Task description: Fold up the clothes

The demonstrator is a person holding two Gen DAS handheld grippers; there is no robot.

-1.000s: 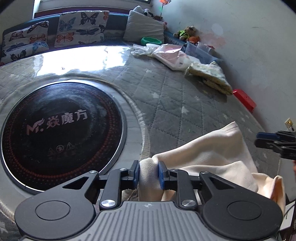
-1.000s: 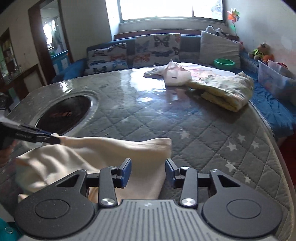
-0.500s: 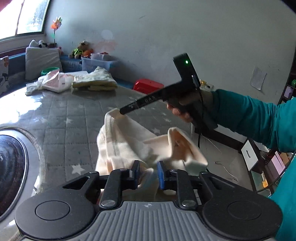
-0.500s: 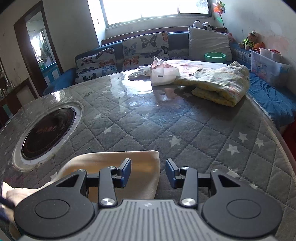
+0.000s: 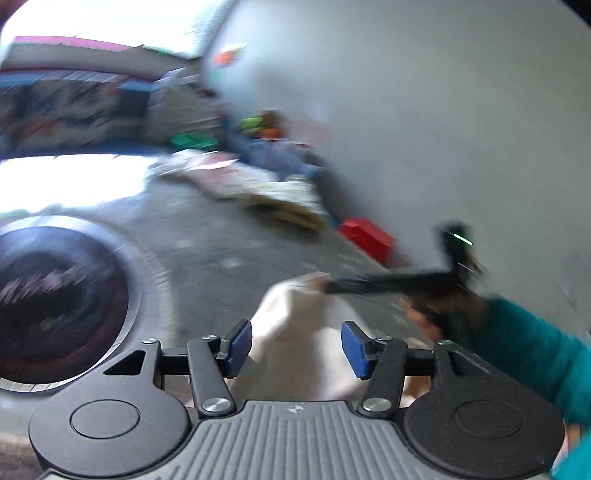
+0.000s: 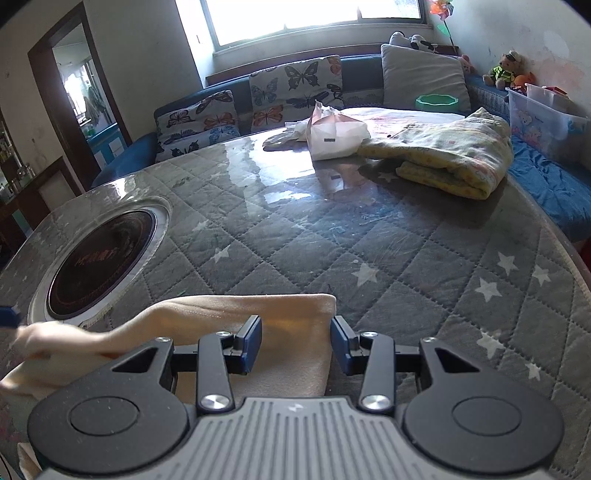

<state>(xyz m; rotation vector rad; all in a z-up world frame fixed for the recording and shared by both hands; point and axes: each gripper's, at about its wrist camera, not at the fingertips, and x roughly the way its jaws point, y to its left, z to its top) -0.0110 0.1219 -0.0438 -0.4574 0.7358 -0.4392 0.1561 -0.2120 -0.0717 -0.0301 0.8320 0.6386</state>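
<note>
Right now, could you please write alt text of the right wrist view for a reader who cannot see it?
The right hand-held gripper, open, is above the edge of a cream cloth lying on a grey quilted table with white stars. Farther back lie a folded yellow garment and a white bag; a round black cooktop is at the left.

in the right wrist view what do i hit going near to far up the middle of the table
right tongs → cream cloth → bare quilted table cover → white plastic bag → butterfly cushion → window
</note>
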